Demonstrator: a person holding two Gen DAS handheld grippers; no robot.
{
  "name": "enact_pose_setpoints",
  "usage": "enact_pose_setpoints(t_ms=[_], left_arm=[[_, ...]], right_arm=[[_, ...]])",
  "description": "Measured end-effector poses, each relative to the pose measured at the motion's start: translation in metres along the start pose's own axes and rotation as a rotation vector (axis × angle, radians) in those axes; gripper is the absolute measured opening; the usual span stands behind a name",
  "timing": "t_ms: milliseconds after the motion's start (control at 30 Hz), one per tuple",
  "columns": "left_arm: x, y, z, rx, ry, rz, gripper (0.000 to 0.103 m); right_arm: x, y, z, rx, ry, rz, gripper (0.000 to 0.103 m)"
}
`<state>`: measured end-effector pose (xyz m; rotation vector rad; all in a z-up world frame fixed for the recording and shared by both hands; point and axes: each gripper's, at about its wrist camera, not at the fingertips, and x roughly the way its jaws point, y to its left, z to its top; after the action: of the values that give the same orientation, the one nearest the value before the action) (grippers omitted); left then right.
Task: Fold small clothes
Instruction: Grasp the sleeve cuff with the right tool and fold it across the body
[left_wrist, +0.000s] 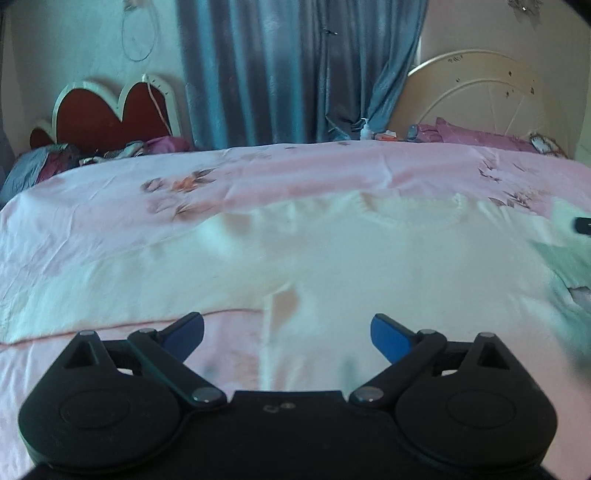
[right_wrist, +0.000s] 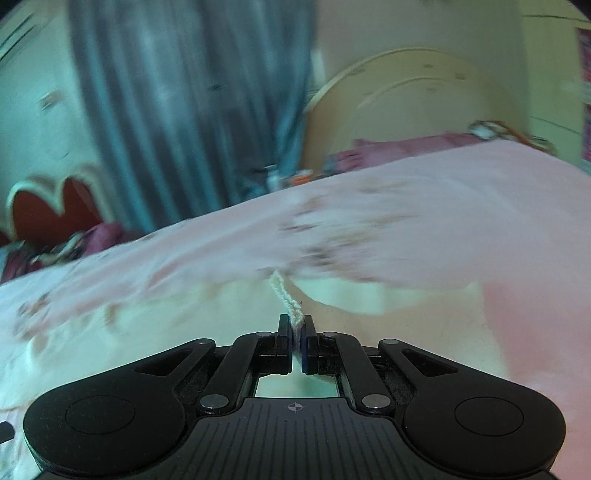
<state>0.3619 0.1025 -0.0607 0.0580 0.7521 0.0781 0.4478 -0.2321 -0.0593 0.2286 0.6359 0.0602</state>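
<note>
Garment: a small white knitted top is spread flat on the bed, neckline away from the left wrist camera — laid open, it seems, so that its edges can be reached and turned over.
Bed cover: a pink flowered sheet is stretched under the garment; a broad, soft surface is offered on which folds can be pressed.
Right gripper: the jaws are closed almost fully, and a ribbed knitted edge of the white top is pinched between them. The edge is drawn up taut from the cloth towards the jaws, so 1 side of the garment is judged to be lifted for carrying across.
Left gripper: the jaws are spread nearly as wide as they go and nothing is held. It is poised just above the near hem of the garment — probably so that the opposite edge can be taken or pinned down.
Blur: the right wrist view is heavily smeared, so exactly which part of the top is gripped cannot be told; a sleeve or side edge is likely.
Stage: the first fold is judged to be under way, not finished.
Risk: only a thin strip is gripped, so it could slip out if pulled sharply.
Surroundings: 2 headboards and a blue curtain stand beyond the bed, well apart from the work.
</note>
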Motion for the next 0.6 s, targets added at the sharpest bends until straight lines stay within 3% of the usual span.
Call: enact_pose_setpoints(t_ms=[67, 267, 600], left_arm=[[-0.004, 0.015, -0.004, -0.007, -0.001, -0.016, 0.097], [-0.006, 0.048, -0.017, -0.016, 0.010, 0.032, 0.096], [-0.007, 0.078, -0.024, -0.056, 0.025, 0.042, 0.093]], right_arm=[[0.016, 0.031, -0.006, -0.040, 0.024, 0.038, 0.003], [0.044, 0.094, -0.033, -0.131, 0.087, 0.120, 0.003], [0.075, 0.156, -0.073, -0.239, 0.210, 0.231, 0.004]])
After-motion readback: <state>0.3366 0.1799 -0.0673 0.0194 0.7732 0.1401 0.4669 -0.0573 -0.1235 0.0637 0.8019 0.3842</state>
